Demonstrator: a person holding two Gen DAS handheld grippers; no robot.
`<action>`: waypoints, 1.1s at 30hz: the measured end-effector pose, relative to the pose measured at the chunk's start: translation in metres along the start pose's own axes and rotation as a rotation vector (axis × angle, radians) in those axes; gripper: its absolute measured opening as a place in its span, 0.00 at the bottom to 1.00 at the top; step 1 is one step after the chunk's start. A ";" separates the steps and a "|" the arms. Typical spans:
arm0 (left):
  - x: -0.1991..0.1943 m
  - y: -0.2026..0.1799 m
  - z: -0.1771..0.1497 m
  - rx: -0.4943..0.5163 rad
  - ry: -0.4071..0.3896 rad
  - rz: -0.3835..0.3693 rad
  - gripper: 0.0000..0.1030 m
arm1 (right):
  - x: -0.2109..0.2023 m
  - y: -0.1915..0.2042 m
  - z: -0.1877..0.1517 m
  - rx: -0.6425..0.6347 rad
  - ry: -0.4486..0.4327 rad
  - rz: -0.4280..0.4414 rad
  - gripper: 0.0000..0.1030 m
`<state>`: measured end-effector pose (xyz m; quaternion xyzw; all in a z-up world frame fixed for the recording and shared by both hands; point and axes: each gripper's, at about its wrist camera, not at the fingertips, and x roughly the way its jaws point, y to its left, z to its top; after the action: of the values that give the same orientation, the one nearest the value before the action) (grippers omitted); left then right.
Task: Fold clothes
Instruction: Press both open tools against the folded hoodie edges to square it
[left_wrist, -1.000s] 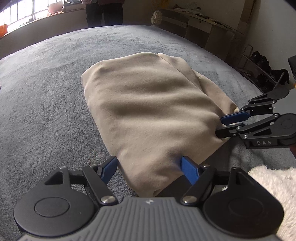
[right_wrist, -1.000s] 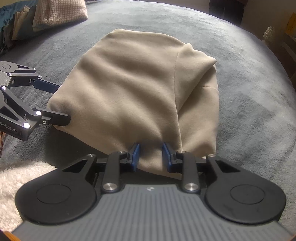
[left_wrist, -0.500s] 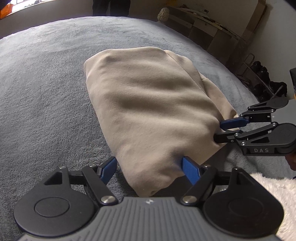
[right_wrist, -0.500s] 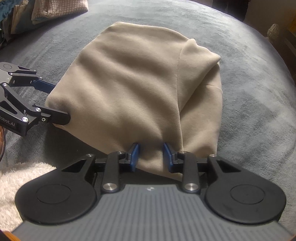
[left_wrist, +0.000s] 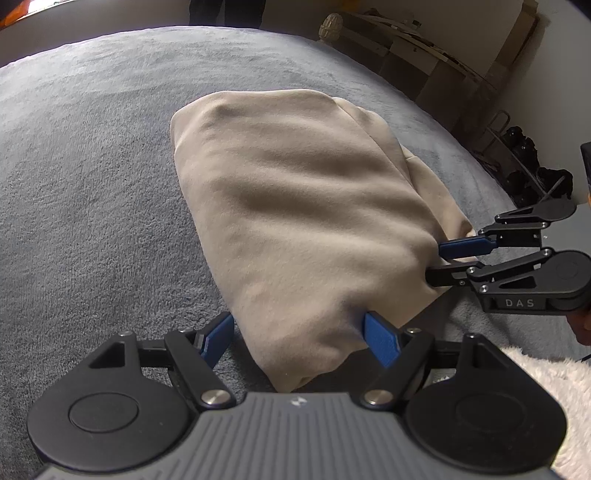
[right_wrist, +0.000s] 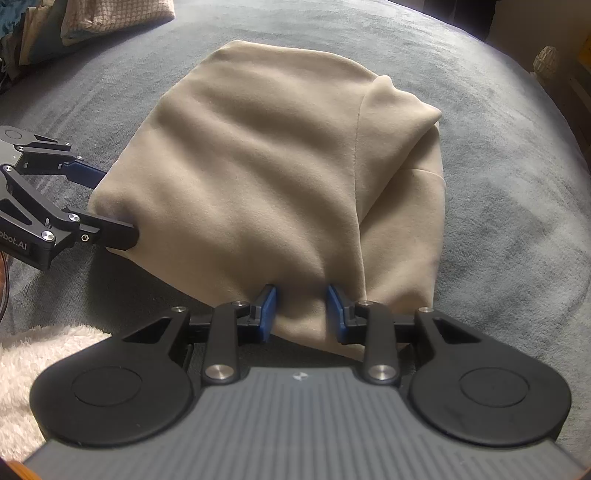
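Observation:
A folded beige garment (left_wrist: 303, 214) lies on a grey blanket (left_wrist: 92, 184); it also shows in the right wrist view (right_wrist: 280, 177). My left gripper (left_wrist: 301, 338) is open, its blue pads either side of the garment's near corner. It shows from the side in the right wrist view (right_wrist: 107, 205). My right gripper (right_wrist: 301, 312) has its pads part way closed around the garment's near edge, with cloth between them. It shows at the right in the left wrist view (left_wrist: 441, 262), fingers at the garment's other near corner.
A white fluffy cloth (left_wrist: 546, 387) lies near me; it also shows in the right wrist view (right_wrist: 33, 369). Other clothes (right_wrist: 92, 18) are piled at the far left. Shelving and dark shoes (left_wrist: 524, 155) stand past the bed's right side.
Both grippers have shifted slightly forward over the garment. The garment's fold looks the same. The jaw openings have hardly changed.

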<state>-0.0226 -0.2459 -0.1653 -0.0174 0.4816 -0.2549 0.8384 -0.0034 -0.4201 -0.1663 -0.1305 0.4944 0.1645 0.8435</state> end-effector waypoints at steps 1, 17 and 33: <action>0.000 0.000 0.000 0.000 0.001 0.001 0.77 | 0.000 0.000 0.000 -0.001 0.000 0.000 0.29; 0.005 -0.001 0.001 -0.007 0.013 0.000 0.77 | 0.001 -0.001 -0.001 -0.001 -0.001 0.008 0.29; 0.010 0.003 0.001 -0.011 0.017 0.000 0.78 | 0.001 -0.001 0.000 -0.004 0.002 0.008 0.29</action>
<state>-0.0166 -0.2483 -0.1732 -0.0199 0.4900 -0.2525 0.8341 -0.0023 -0.4205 -0.1672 -0.1302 0.4956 0.1687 0.8420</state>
